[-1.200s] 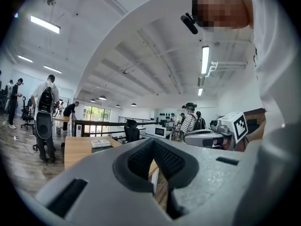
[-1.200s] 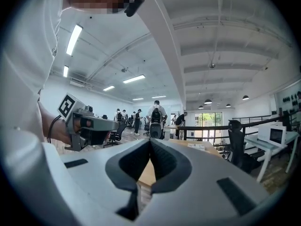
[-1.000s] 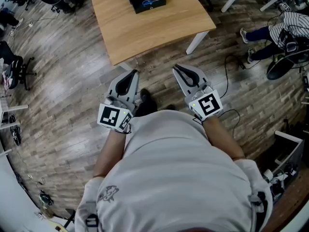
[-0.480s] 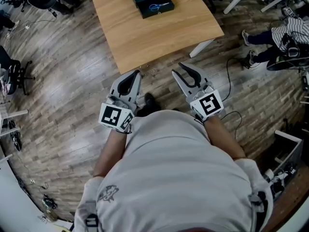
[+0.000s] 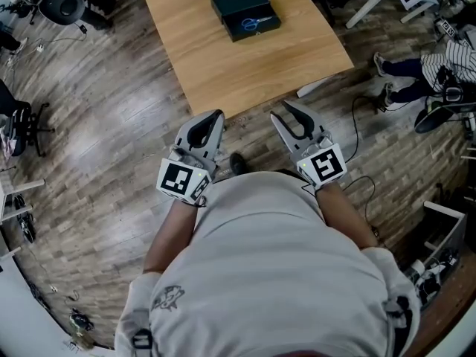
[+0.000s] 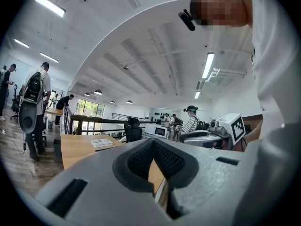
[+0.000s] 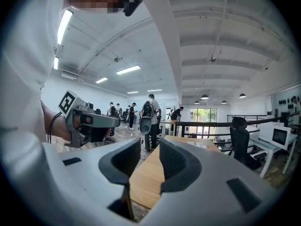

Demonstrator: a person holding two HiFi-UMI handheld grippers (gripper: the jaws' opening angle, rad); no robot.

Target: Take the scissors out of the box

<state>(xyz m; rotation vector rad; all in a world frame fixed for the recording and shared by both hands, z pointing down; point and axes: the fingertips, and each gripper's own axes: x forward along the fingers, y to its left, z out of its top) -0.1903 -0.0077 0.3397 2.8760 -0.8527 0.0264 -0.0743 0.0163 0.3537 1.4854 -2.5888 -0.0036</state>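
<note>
Surrounding the table (image 5: 223, 73) with the box (image 5: 235, 5): chair (image 5: 63, 0), cable (image 5: 354, 129).

Readable text: none in any view.
Left white marker cube (image 5: 181, 180): black square pattern only, no letters.
Right white marker cube (image 5: 323, 165): similar pattern, no digits.
Small grey shirt print (image 5: 166, 298): illegible.

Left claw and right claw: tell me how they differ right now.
The left claw has its jaws together; the right claw has its jaws apart and opening. In the head view the left claw slants rightward, the right claw leftward. Both are empty and point toward the table, short of the box that holds the scissors.
</note>
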